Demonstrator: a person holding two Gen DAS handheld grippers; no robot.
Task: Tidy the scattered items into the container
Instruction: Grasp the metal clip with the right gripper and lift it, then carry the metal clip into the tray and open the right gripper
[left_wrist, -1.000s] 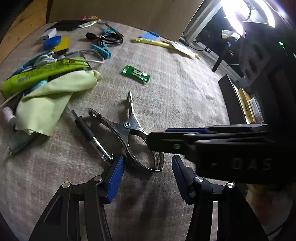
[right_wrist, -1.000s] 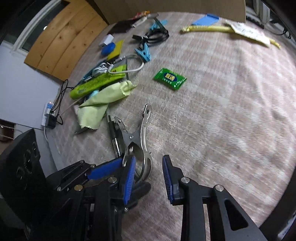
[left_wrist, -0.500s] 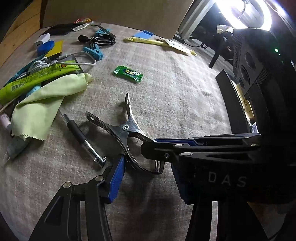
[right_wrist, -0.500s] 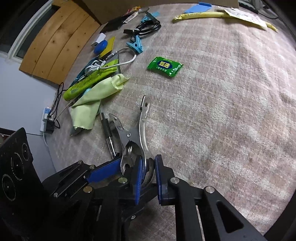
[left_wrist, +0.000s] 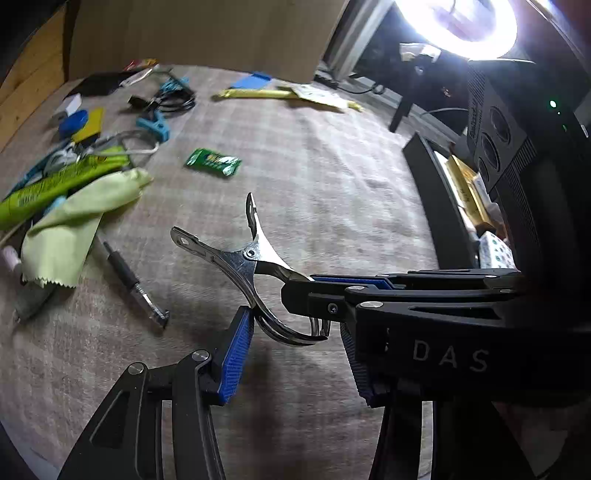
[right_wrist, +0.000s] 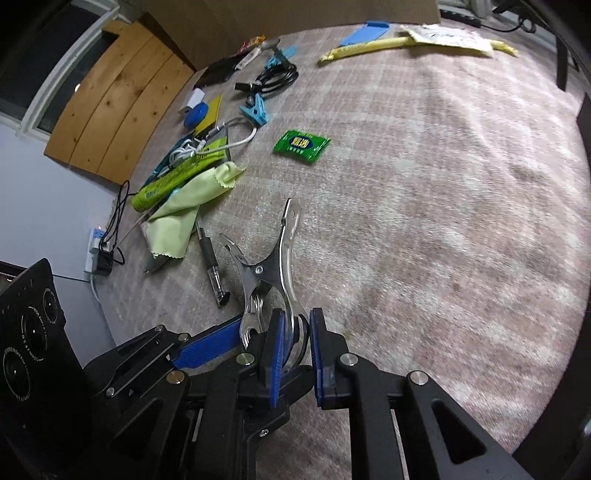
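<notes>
Shiny steel spring clamp (right_wrist: 275, 280) now pinched by right tool (right_wrist: 295, 350), just closed, & lifted off bench (right_wrist: 443, 221); left tool (left_wrist: 295, 350) half-open, empty.

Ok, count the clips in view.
2, maybe more hidden: a metal clip held in the right tongs, and a blue clip by the black cable.

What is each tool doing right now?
Left tool: open around the metal clamp, one pad touching it.
Right tool: closed on the metal clamp.
</notes>
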